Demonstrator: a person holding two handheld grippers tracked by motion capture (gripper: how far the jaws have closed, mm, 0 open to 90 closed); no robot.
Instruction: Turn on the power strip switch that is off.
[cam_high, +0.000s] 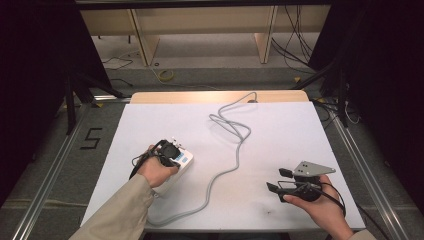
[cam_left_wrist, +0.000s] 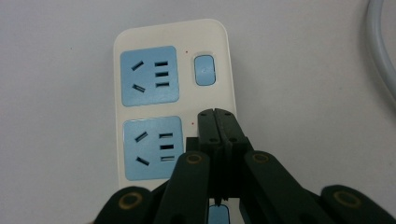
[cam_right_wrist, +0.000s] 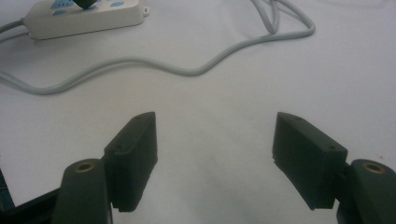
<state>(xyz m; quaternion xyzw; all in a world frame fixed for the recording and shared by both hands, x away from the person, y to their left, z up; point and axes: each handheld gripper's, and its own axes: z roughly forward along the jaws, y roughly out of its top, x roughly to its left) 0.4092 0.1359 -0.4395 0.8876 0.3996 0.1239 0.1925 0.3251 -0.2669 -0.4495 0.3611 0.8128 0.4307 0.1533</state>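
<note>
Cream-white plastic with pale blue faces: a power strip (cam_left_wrist: 173, 100) directly beneath the left gripper (cam_left_wrist: 217, 116), on the white table (cam_high: 280, 135). Two blue socket panels just left of the closed jaw tips in the left gripper view, each with slanted and straight slots; a small blue rocker switch (cam_left_wrist: 204, 70) just ahead of the tips, a second blue switch (cam_left_wrist: 218, 215) partly hidden under the jaws. Jaws pressed together, tips resting on or just over the strip's right edge, nothing clamped between them. Tiny red dots beside each socket panel; no brand or legible lettering on the strip.

From the high view: left gripper (cam_high: 169, 151) over the strip (cam_high: 181, 162), grey cable (cam_high: 235, 150) looping away toward the far table edge; right gripper (cam_high: 280, 180) well apart, low over bare table, jaws spread. A "5" marked in black tape on the floor (cam_high: 91, 138), off to the left gripper's outer side.

From the right gripper view: jaws of the right gripper (cam_right_wrist: 215, 154) wide apart, empty, bare table between; strip (cam_right_wrist: 84, 16) far ahead and left, seen from the side, cable (cam_right_wrist: 187, 63) snaking across in front.
</note>
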